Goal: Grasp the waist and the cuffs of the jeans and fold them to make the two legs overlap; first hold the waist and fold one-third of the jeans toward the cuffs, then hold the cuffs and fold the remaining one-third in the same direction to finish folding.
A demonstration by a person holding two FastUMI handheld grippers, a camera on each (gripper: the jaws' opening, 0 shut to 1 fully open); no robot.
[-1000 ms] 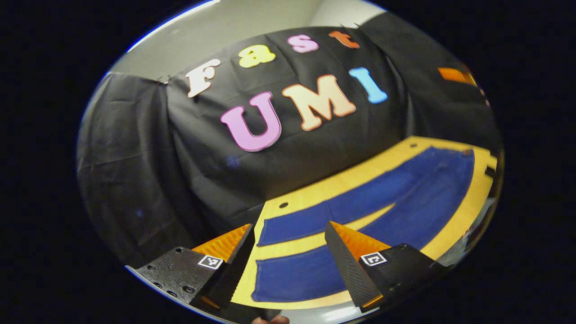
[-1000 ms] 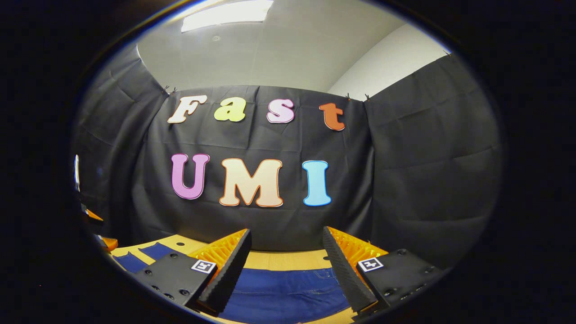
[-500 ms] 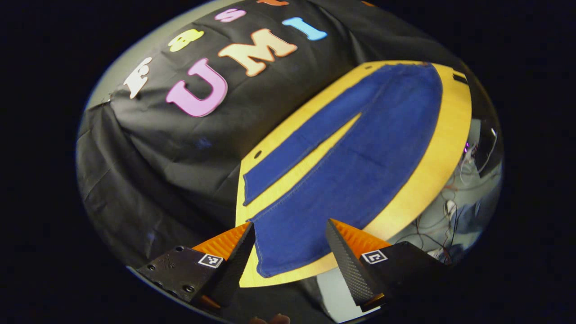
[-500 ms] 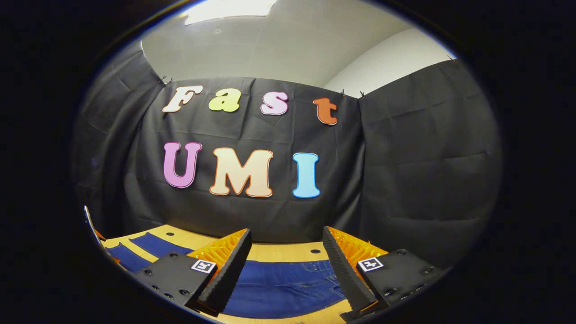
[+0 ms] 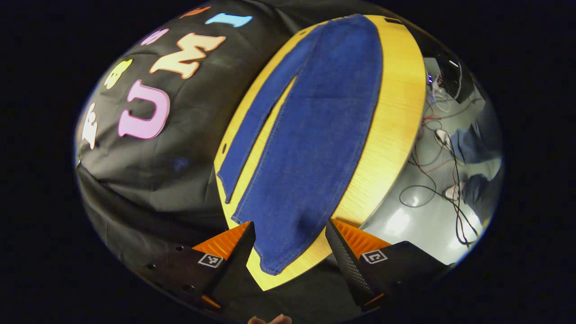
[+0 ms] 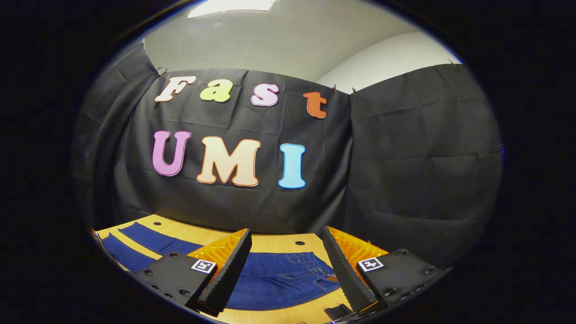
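Blue jeans (image 5: 315,135) lie flat and spread on a yellow wooden table (image 5: 396,103), legs apart. In the left gripper view the near leg's cuff (image 5: 274,263) lies just ahead of my open left gripper (image 5: 290,245), which hovers above the table's end with nothing between its fingers. In the right gripper view the waist (image 6: 306,270) with its pockets lies ahead of my open right gripper (image 6: 285,261), and both legs (image 6: 135,240) stretch off to the left. The right gripper holds nothing.
Black cloth walls the booth behind the table (image 6: 270,238). In the left gripper view, grey floor with loose cables (image 5: 432,180) lies past the table's right edge. Small holes (image 5: 224,147) mark the tabletop near its edge.
The left gripper has swung and tilted down over the cuff end, so the jeans now run lengthwise away from it. The right gripper has shifted slightly, bringing more of the waist into view.
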